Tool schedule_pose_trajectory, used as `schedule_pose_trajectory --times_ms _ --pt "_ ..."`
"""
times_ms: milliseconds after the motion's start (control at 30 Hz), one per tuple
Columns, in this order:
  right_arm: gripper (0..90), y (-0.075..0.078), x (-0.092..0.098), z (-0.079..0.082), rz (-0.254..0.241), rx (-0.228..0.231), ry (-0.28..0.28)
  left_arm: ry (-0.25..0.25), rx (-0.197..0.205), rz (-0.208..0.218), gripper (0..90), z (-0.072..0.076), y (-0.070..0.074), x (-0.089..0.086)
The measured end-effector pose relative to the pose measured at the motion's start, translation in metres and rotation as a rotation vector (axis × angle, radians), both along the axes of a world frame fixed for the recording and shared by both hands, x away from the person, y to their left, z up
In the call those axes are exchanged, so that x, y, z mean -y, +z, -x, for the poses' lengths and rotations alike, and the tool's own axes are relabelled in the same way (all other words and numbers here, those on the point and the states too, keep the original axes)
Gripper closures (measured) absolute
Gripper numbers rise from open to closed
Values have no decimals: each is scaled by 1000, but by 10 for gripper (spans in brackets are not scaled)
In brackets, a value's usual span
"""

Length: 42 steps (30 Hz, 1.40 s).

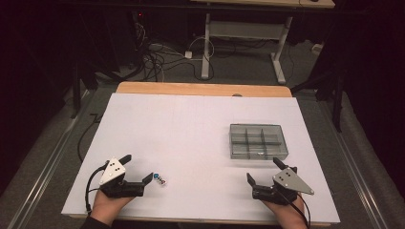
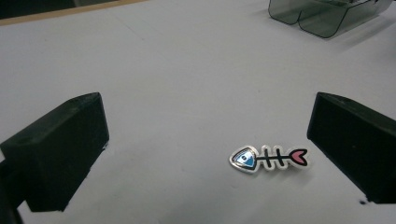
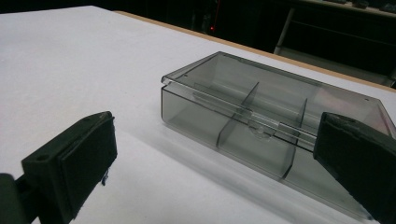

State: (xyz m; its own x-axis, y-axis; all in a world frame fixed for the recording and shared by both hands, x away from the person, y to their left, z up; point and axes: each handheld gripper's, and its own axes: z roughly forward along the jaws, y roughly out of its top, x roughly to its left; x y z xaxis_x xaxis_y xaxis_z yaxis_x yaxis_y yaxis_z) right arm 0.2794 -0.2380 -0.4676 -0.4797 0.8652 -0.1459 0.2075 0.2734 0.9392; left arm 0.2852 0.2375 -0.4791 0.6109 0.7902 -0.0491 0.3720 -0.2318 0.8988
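Resting on the counter [image 1: 191, 124], both tools gape empty. A fish-bone pin [image 2: 269, 158] lies well short of the closed box [image 3: 275, 126], between the left tool's [image 2: 205, 154] jaws; pinching it looks next. The right tool [image 3: 219, 182] faces the box.

a small fishbone-shaped pin [image 2: 269, 159] with blue head and pink tail lies flat; well apart sits a smoky clear compartment box [image 1: 258, 141], lid closed
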Motion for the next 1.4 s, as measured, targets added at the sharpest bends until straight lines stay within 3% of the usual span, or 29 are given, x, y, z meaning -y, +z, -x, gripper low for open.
schedule_pose_trajectory --times_ms 400,467,667,700,833,900,1000,1133,1400 --pt "1 -1 1 -2 -11 -4 -2 -5 -13 17 0 -2 2 3" --pt "0 0 1 -1 -11 -4 -5 8 -1 6 0 -6 11 7" --pt "1 1 0 0 -20 6 4 1 -9 -11 0 -11 14 13" --pt "0 1 -1 0 -21 5 7 17 -7 24 0 -9 9 9" --pt "0 2 -2 1 -16 9 9 36 -28 39 0 -9 4 -2" --pt "0 2 -2 1 -17 8 7 44 -38 71 0 -8 3 -10" --pt "0 3 -3 1 -11 13 6 42 -36 56 12 -6 3 -15" --pt "0 3 -4 1 -7 11 4 32 -31 72 113 -4 4 -17" --pt "1 3 -2 1 -4 13 4 34 -38 70 192 -4 3 -15"
